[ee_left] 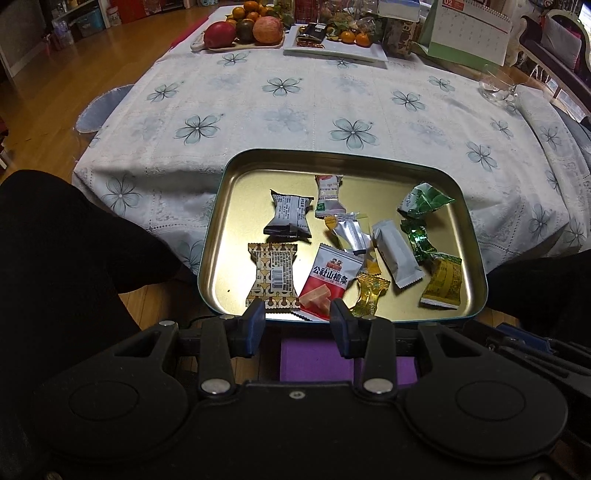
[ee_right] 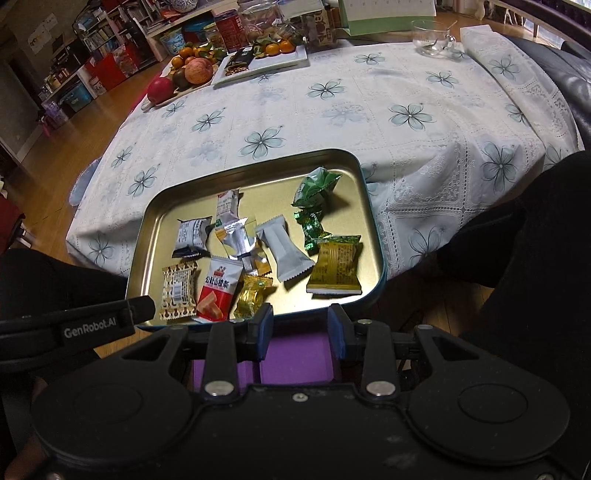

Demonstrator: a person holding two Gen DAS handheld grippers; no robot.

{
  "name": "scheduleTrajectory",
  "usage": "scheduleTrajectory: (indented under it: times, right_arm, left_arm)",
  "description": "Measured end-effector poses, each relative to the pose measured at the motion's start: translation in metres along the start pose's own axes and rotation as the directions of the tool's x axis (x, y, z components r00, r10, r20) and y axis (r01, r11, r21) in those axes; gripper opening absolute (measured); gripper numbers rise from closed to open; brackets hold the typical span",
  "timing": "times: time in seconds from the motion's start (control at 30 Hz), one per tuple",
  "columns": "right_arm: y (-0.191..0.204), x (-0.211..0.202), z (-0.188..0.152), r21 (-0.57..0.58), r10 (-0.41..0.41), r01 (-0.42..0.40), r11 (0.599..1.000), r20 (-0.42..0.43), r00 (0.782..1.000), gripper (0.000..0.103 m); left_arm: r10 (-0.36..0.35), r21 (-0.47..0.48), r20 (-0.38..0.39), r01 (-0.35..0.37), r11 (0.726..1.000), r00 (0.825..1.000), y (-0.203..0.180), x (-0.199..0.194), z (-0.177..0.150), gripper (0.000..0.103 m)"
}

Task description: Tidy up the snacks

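A gold metal tin tray [ee_left: 221,221] [ee_right: 147,240] with a teal rim sticks out over the near table edge. It holds several wrapped snacks: a red-and-white packet [ee_left: 327,282] [ee_right: 216,293], a brown patterned packet [ee_left: 273,275] [ee_right: 179,291], a white bar [ee_left: 395,254] [ee_right: 286,253], green candies [ee_left: 424,199] [ee_right: 314,184] and a yellow packet [ee_left: 443,282] [ee_right: 336,269]. My left gripper [ee_left: 298,314] is open and empty at the tray's near edge. My right gripper [ee_right: 301,317] is open and empty at the same edge, to the right of the left gripper [ee_right: 140,308].
A floral tablecloth [ee_left: 280,110] [ee_right: 332,110] covers the table. At the far side stand a fruit plate [ee_left: 240,31] [ee_right: 184,72], a white tray [ee_left: 332,48] [ee_right: 266,61], a desk calendar [ee_left: 469,33] and a glass cup [ee_left: 496,86] [ee_right: 430,37]. Dark-clothed legs [ee_left: 66,240] [ee_right: 535,240] flank the tray.
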State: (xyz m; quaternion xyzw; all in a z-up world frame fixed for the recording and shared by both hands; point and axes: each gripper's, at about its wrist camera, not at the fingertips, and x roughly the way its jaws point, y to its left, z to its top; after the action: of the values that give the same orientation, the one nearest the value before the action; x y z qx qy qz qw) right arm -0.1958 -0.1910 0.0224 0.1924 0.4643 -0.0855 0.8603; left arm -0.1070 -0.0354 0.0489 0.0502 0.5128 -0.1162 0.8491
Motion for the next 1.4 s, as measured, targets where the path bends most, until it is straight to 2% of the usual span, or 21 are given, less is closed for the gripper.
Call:
scheduleTrajectory:
  times: [0.17, 0.3, 0.37, 0.53, 0.8, 1.4]
  right_arm:
    - [-0.001, -0.004, -0.008, 0.0, 0.018, -0.018, 1.0, 0.012, 1.0, 0.035]
    - [-0.005, -0.007, -0.01, 0.013, 0.024, -0.025, 1.0, 0.023, 0.999, 0.035]
    - [-0.005, -0.008, -0.011, 0.01, 0.027, -0.027, 1.0, 0.024, 0.999, 0.035]
    - [-0.002, -0.009, -0.013, -0.005, 0.016, -0.015, 1.0, 0.025, 1.0, 0.035]
    - [0.005, -0.013, -0.016, -0.034, 0.016, -0.014, 0.999, 0.04, 0.999, 0.035]
    - [0.009, -0.009, -0.016, -0.05, 0.024, -0.022, 0.999, 0.021, 0.999, 0.035]
  left_arm:
    - [0.027, 0.003, 0.054, -0.027, 1.0, 0.998, 0.002, -0.008, -0.013, 0.048]
    - [0.05, 0.008, 0.068, -0.051, 0.999, 0.996, 0.004, -0.011, -0.022, 0.048]
    - [0.064, 0.011, 0.063, -0.065, 0.998, 0.996, 0.004, -0.011, -0.025, 0.048]
    - [0.042, -0.012, 0.059, -0.041, 0.999, 0.997, 0.008, -0.013, -0.027, 0.048]
    - [0.045, 0.023, 0.069, -0.047, 0.999, 0.997, 0.002, -0.016, -0.029, 0.048]
    - [0.038, 0.026, 0.035, -0.039, 0.999, 0.999, 0.003, -0.012, -0.03, 0.049]
